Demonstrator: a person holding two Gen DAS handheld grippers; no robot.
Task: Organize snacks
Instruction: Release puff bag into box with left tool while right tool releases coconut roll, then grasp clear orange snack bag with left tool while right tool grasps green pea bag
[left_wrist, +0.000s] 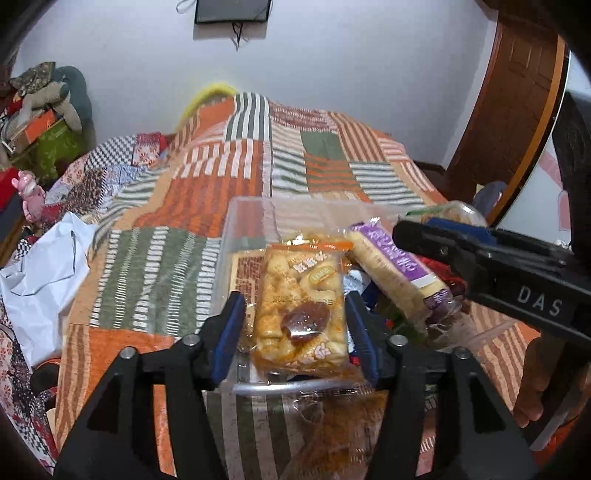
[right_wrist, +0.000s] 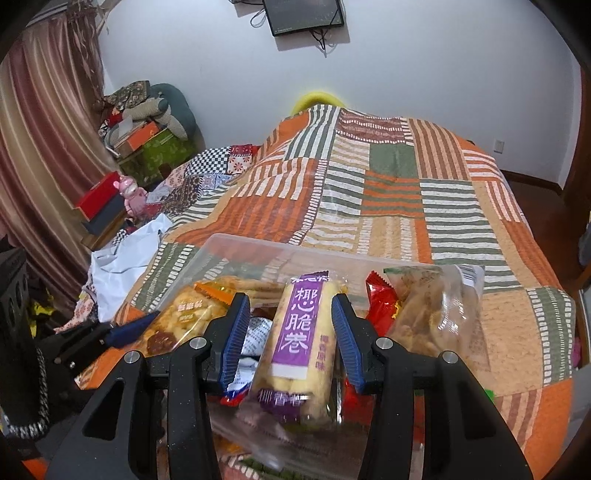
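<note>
A clear plastic box (left_wrist: 243, 221) (right_wrist: 236, 247) of snack packets stands on the patchwork bed. My left gripper (left_wrist: 295, 328) is open, its blue pads either side of an orange packet of golden puffs (left_wrist: 299, 306) that lies in the box; whether the pads touch it I cannot tell. The orange packet also shows in the right wrist view (right_wrist: 188, 317). My right gripper (right_wrist: 288, 336) is open around a purple-labelled packet of yellow rolls (right_wrist: 295, 332) (left_wrist: 395, 269), with gaps to both pads. The right gripper's black body (left_wrist: 480, 258) reaches in from the right.
A red packet (right_wrist: 380, 306) and a clear bag of brown pieces (right_wrist: 436, 310) lie at the box's right. White plastic bag (right_wrist: 122, 258) lies left on the bed. Boxes and a pink toy (right_wrist: 129, 192) crowd the left side. A wooden door (left_wrist: 513, 92) stands right.
</note>
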